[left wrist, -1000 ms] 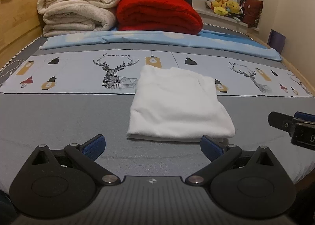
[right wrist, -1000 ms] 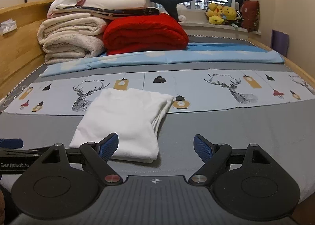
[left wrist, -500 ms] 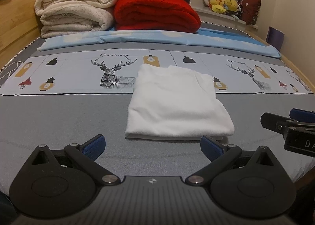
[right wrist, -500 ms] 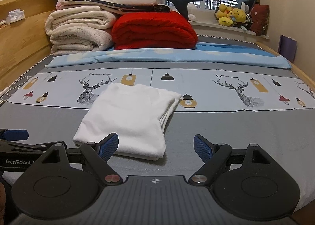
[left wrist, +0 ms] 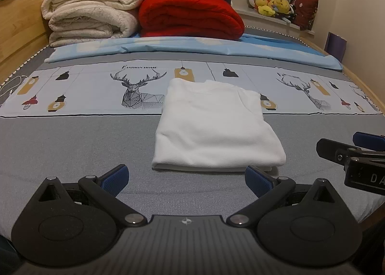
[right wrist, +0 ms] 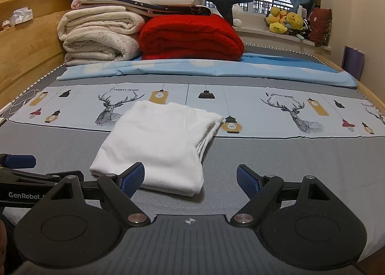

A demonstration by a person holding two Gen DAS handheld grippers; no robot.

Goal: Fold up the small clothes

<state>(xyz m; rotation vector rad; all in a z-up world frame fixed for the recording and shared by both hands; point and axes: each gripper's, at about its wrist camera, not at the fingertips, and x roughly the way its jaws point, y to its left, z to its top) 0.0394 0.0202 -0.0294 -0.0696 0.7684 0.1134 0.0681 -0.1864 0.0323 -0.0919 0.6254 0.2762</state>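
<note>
A white garment (left wrist: pixel 214 126) lies folded into a flat rectangle on the grey bed cover; it also shows in the right wrist view (right wrist: pixel 158 145). My left gripper (left wrist: pixel 187 177) is open and empty, just short of the garment's near edge. My right gripper (right wrist: pixel 190 177) is open and empty, with its left finger in front of the garment's near right corner. Part of the right gripper (left wrist: pixel 356 152) shows at the right edge of the left wrist view. Part of the left gripper (right wrist: pixel 21 171) shows at the left edge of the right wrist view.
Folded cream blankets (left wrist: pixel 91 15) and a red blanket (left wrist: pixel 190 17) are stacked at the head of the bed, with a light blue sheet (left wrist: pixel 192 46) in front. A wooden bed frame (right wrist: pixel 26 44) runs along the left. Plush toys (right wrist: pixel 286 20) sit on the windowsill.
Both grippers have drawn slightly back and up from the folded garment. The garment has not moved. Both jaws stay open.
</note>
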